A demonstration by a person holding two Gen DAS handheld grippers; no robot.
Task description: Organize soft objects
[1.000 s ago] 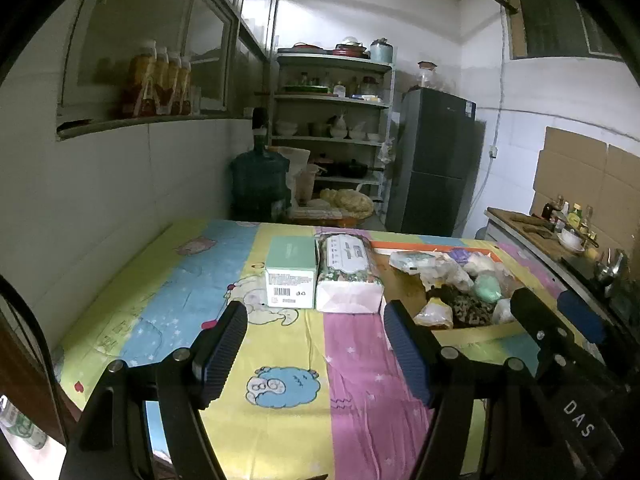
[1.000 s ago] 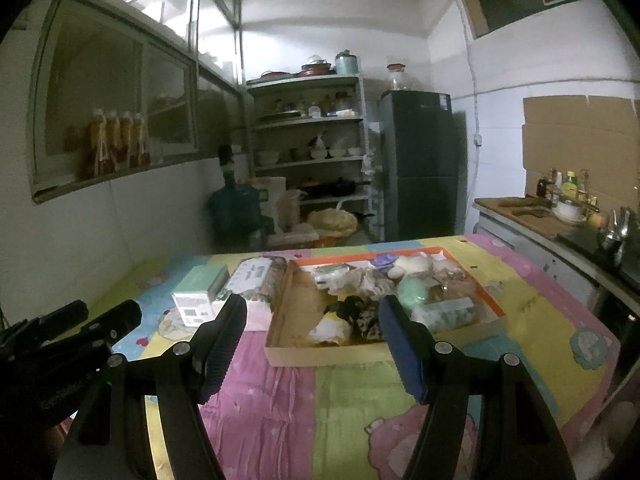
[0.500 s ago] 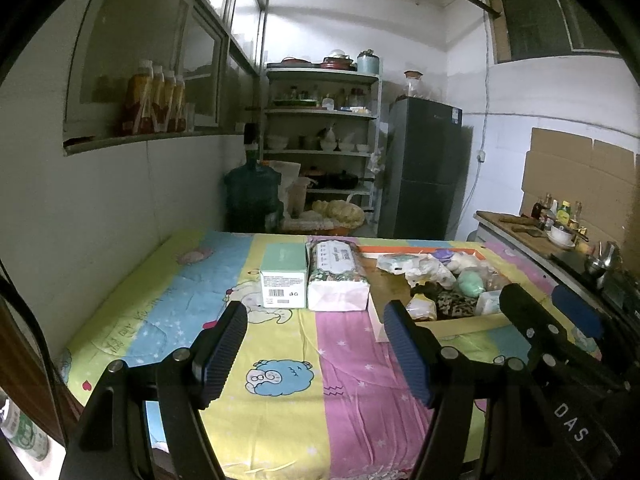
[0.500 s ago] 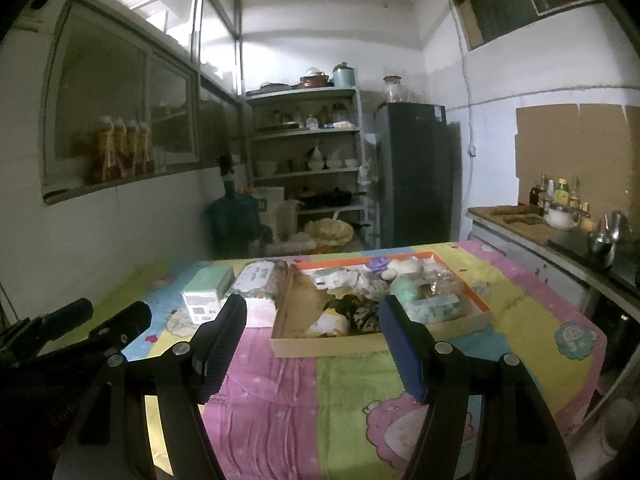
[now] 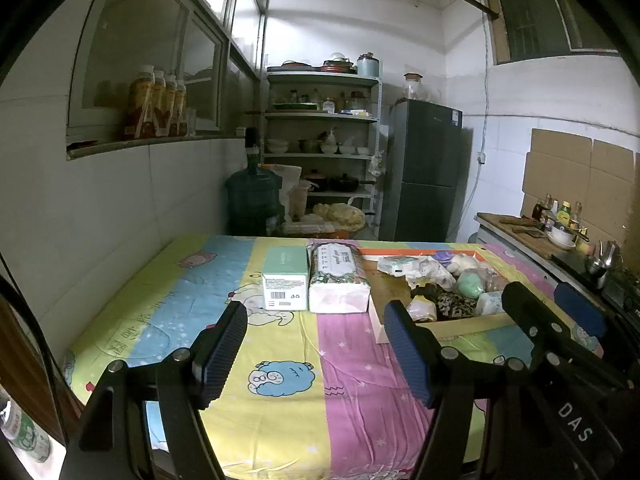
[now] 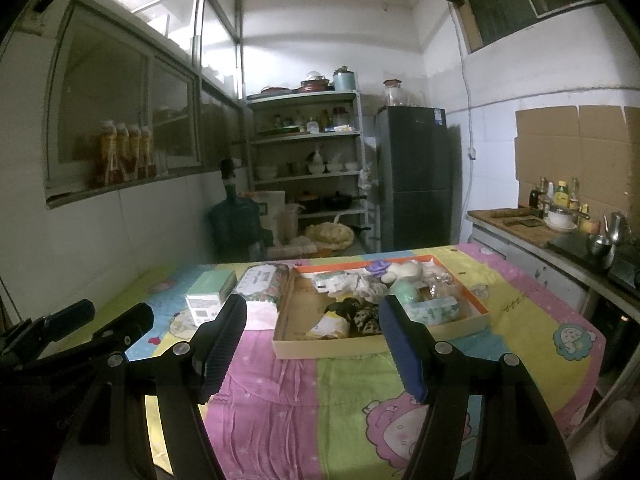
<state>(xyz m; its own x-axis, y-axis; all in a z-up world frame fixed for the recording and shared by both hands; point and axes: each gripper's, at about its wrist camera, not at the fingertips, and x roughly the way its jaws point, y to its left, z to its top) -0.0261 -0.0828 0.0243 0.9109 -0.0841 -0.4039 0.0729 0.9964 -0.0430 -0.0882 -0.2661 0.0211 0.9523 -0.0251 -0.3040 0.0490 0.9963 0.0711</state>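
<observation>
Soft objects [image 5: 448, 280] lie heaped in a cardboard tray [image 5: 472, 326] on the cartoon-print tablecloth [image 5: 280, 360]; left of it sit a tissue pack [image 5: 339, 282] and a green box [image 5: 286, 282], side by side, while the left gripper [image 5: 314, 350] hangs spread wide and empty. From the right wrist, the right gripper [image 6: 312, 346] likewise gapes empty before the tray [image 6: 332, 347], whose heap [image 6: 384, 292] fills its right and far part.

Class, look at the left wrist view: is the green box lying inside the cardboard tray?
No, the green box stands on the tablecloth, outside the cardboard tray, with a tissue pack between them.
</observation>
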